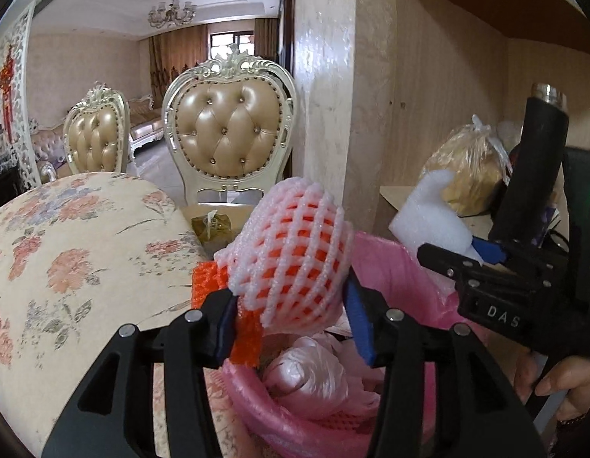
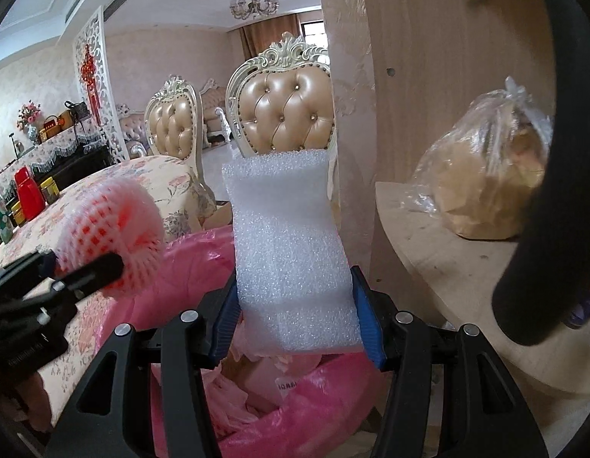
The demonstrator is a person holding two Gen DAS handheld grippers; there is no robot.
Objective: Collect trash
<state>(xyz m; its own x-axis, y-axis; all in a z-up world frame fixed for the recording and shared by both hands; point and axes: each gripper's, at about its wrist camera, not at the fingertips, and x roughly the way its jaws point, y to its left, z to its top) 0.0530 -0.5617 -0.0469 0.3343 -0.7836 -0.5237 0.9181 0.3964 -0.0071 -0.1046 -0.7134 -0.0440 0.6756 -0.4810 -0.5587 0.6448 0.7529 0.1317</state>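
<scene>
My left gripper (image 1: 291, 313) holds a pink-white foam fruit net (image 1: 295, 244) with an orange net inside; both blue pads touch its sides. A strip of orange foam (image 1: 249, 339) hangs under the left pad. Below it stands a bin with a pink liner (image 1: 394, 271), holding crumpled pink bags. My right gripper (image 2: 295, 316) is shut on a white foam sheet (image 2: 291, 248), which stands upright over the same pink-lined bin (image 2: 325, 393). In the right wrist view the left gripper (image 2: 85, 267) and its net (image 2: 108, 236) show at the left, over the bin's edge.
A table with a floral cloth (image 1: 66, 267) lies left of the bin, with tufted chairs (image 1: 226, 126) behind it. On the right a wooden shelf (image 2: 447, 259) bears a clear bag of tan stuff (image 2: 485, 191). A black flask (image 1: 539, 160) stands there. A hand (image 1: 561, 385) grips the right tool.
</scene>
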